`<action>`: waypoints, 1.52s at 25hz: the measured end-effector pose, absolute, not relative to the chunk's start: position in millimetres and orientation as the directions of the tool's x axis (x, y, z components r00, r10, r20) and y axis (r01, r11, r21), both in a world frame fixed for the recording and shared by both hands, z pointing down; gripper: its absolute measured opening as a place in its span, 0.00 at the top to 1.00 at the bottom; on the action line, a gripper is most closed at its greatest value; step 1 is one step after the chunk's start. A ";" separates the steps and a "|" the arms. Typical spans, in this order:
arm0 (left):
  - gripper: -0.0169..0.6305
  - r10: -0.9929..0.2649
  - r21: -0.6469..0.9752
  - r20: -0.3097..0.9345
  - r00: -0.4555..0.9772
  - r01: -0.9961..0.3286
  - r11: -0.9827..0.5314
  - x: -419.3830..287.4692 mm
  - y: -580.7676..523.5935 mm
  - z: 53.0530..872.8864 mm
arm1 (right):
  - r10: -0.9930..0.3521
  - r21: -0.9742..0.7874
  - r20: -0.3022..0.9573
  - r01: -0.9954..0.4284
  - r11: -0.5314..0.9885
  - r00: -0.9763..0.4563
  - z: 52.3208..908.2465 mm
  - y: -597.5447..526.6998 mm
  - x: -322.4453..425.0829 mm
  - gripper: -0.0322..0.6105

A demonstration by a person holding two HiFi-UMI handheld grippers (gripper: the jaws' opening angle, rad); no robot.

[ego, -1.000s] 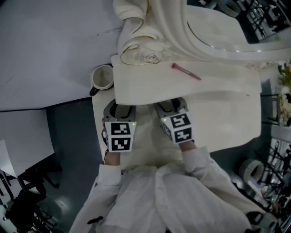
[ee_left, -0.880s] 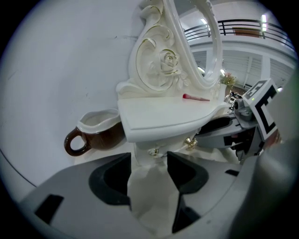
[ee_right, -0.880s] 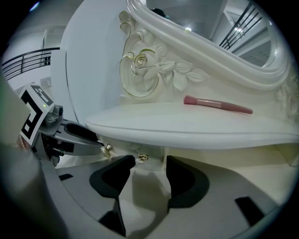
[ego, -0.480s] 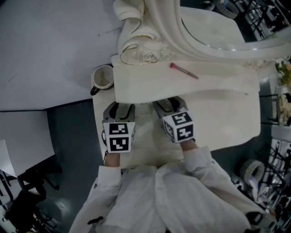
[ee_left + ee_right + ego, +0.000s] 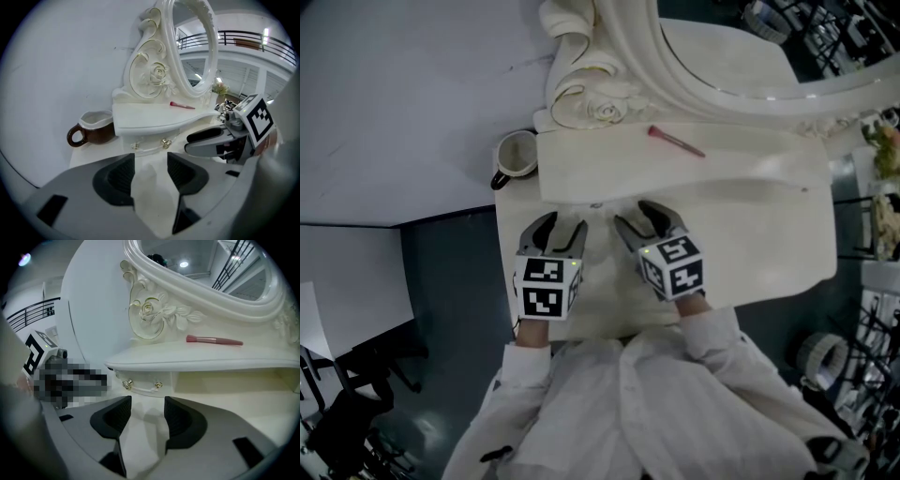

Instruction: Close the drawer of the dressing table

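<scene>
Head view shows the left hand-held gripper (image 5: 561,223) and right hand-held gripper (image 5: 633,214), jaws apart and empty, just near of the drawer (image 5: 143,378) under the shelf (image 5: 675,178) at the left of the surface (image 5: 769,262) — probably light, stiff and free-sliding, best pushed flat beside its handle (image 5: 147,148).

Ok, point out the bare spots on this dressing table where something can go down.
Widest: the tabletop right of the right gripper, in front of the shelf. The shelf is bare either side of the brush. Crowded: centre front, where the left gripper sits too, and the mug corner.
</scene>
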State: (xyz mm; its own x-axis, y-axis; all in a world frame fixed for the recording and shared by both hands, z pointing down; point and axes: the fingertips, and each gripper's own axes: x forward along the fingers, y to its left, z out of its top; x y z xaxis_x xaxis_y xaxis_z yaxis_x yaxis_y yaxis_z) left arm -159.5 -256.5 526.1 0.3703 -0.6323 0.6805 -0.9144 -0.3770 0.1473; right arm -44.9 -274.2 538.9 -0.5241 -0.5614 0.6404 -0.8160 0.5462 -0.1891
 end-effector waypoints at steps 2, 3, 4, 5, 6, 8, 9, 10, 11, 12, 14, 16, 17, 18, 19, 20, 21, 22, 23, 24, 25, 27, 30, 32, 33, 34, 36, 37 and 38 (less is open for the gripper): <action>0.69 -0.635 0.163 0.667 0.389 -0.908 -0.385 -156.3 -253.1 519.7 | -0.569 -0.203 0.624 -0.814 0.544 -0.536 532.2 -271.9 -44.5 0.62; 0.77 -0.638 0.162 0.662 0.392 -0.907 -0.389 -155.7 -251.5 516.7 | -0.574 -0.206 0.616 -0.813 0.544 -0.540 528.7 -270.7 -44.2 0.62; 0.85 -0.643 0.158 0.657 0.394 -0.905 -0.394 -155.2 -249.8 513.7 | -0.577 -0.207 0.609 -0.812 0.546 -0.544 525.2 -269.2 -44.0 0.62; 0.87 -0.646 0.156 0.651 0.398 -0.903 -0.400 -154.4 -248.0 510.5 | -0.579 -0.211 0.603 -0.809 0.548 -0.550 521.6 -267.4 -44.0 0.62; 0.87 -0.647 0.159 0.645 0.406 -0.900 -0.406 -153.3 -246.1 507.3 | -0.577 -0.220 0.596 -0.805 0.551 -0.558 518.0 -265.1 -44.3 0.62; 0.90 -0.650 0.172 0.631 0.422 -0.894 -0.413 -151.3 -242.5 501.0 | -0.568 -0.247 0.582 -0.792 0.558 -0.582 510.2 -259.1 -45.8 0.62; 0.92 -0.656 0.170 0.625 0.423 -0.894 -0.414 -151.3 -241.2 497.9 | -0.564 -0.260 0.574 -0.785 0.562 -0.594 505.9 -255.9 -46.6 0.62; 0.94 -0.665 0.159 0.619 0.418 -0.896 -0.416 -152.0 -240.1 494.5 | -0.562 -0.269 0.565 -0.779 0.567 -0.604 501.3 -252.8 -47.5 0.62; 0.95 -0.675 0.144 0.612 0.412 -0.897 -0.418 -153.1 -239.0 490.8 | -0.561 -0.274 0.557 -0.773 0.572 -0.613 496.7 -250.1 -48.6 0.62; 0.95 -0.682 0.133 0.606 0.409 -0.898 -0.420 -153.8 -237.7 486.8 | -0.560 -0.277 0.548 -0.767 0.579 -0.621 492.1 -247.6 -49.9 0.62; 0.95 -0.689 0.142 0.587 0.424 -0.893 -0.428 -152.7 -234.2 476.8 | -0.560 -0.284 0.528 -0.755 0.592 -0.638 482.1 -243.4 -52.3 0.62; 0.95 -0.691 0.185 0.557 0.461 -0.880 -0.438 -147.4 -231.2 465.1 | -0.563 -0.288 0.511 -0.746 0.600 -0.650 472.2 -239.8 -53.1 0.62; 0.95 -0.691 0.210 0.539 0.482 -0.871 -0.444 -144.1 -230.3 459.3 | -0.567 -0.285 0.504 -0.745 0.603 -0.651 467.7 -238.4 -52.8 0.63; 0.95 -0.692 0.231 0.521 0.499 -0.864 -0.448 -141.0 -229.8 453.7 | -0.572 -0.280 0.499 -0.746 0.604 -0.651 463.4 -237.1 -52.4 0.65; 0.95 -0.695 0.244 0.506 0.510 -0.858 -0.452 -138.8 -229.5 448.1 | -0.578 -0.275 0.493 -0.747 0.605 -0.650 459.1 -235.9 -52.3 0.69; 0.95 -0.698 0.249 0.494 0.518 -0.854 -0.457 -137.3 -229.4 442.4 | -0.584 -0.270 0.486 -0.747 0.607 -0.650 454.7 -234.8 -52.6 0.73; 0.95 -0.701 0.249 0.483 0.524 -0.850 -0.463 -136.2 -229.4 436.6 | -0.587 -0.266 0.478 -0.745 0.611 -0.653 450.3 -233.5 -53.5 0.76; 0.95 -0.703 0.250 0.472 0.531 -0.846 -0.471 -135.1 -229.5 430.9 | -0.586 -0.264 0.472 -0.740 0.619 -0.659 446.1 -232.0 -54.8 0.78; 0.95 -0.704 0.253 0.460 0.541 -0.840 -0.480 -134.0 -229.5 425.4 | -0.579 -0.264 0.466 -0.730 0.631 -0.669 442.3 -230.0 -56.8 0.80; 0.95 -0.703 0.260 0.448 0.552 -0.833 -0.488 -133.0 -229.1 420.1 | -0.567 -0.266 0.461 -0.716 0.646 -0.683 438.8 -227.8 -59.5 0.83; 0.95 -0.702 0.265 0.437 0.562 -0.827 -0.496 -132.0 -228.4 415.2 | -0.554 -0.269 0.456 -0.701 0.661 -0.697 435.5 -225.5 -62.4 0.85; 0.95 -0.700 0.253 0.424 0.575 -0.817 -0.518 -129.7 -227.1 407.7 | -0.543 -0.268 0.442 -0.683 0.680 -0.714 428.1 -223.5 -65.5 0.86; 0.95 -0.691 0.209 0.424 0.586 -0.806 -0.554 -125.5 -224.7 400.7 | -0.552 -0.250 0.417 -0.675 0.694 -0.722 415.4 -224.2 -66.8 0.90; 0.95 -0.685 0.193 0.424 0.593 -0.798 -0.571 -123.9 -221.8 396.9 | -0.557 -0.239 0.401 -0.670 0.702 -0.727 406.2 -223.0 -68.0 0.92; 0.95 -0.683 0.188 0.426 0.593 -0.797 -0.574 -123.6 -220.7 395.6 | -0.562 -0.234 0.394 -0.671 0.704 -0.727 401.6 -222.1 -68.2 0.92; 0.95 -0.683 0.186 0.429 0.591 -0.797 -0.574 -124.0 -219.7 394.9 | -0.567 -0.230 0.388 -0.672 0.704 -0.727 397.2 -221.2 -68.3 0.93; 0.95 -0.683 0.192 0.434 0.588 -0.801 -0.567 -125.0 -218.0 394.8 | -0.576 -0.222 0.376 -0.674 0.704 -0.726 390.5 -219.0 -68.2 0.93; 0.95 -0.683 0.198 0.434 0.588 -0.802 -0.564 -125.0 -217.2 394.8 | -0.580 -0.219 0.372 -0.676 0.704 -0.725 388.0 -217.8 -67.9 0.93; 0.95 -0.683 0.204 0.434 0.588 -0.802 -0.561 -124.7 -216.1 394.7 | -0.583 -0.215 0.369 -0.677 0.704 -0.724 386.0 -216.3 -67.5 0.93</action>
State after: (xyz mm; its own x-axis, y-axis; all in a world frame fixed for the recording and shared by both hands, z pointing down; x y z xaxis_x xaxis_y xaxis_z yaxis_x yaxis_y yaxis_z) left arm -124.7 -216.1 394.7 0.5880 -0.6827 0.4338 -0.8021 -0.5614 0.2038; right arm -67.5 -216.3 386.0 -0.7239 -0.5833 0.3686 -0.6768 0.7040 -0.2151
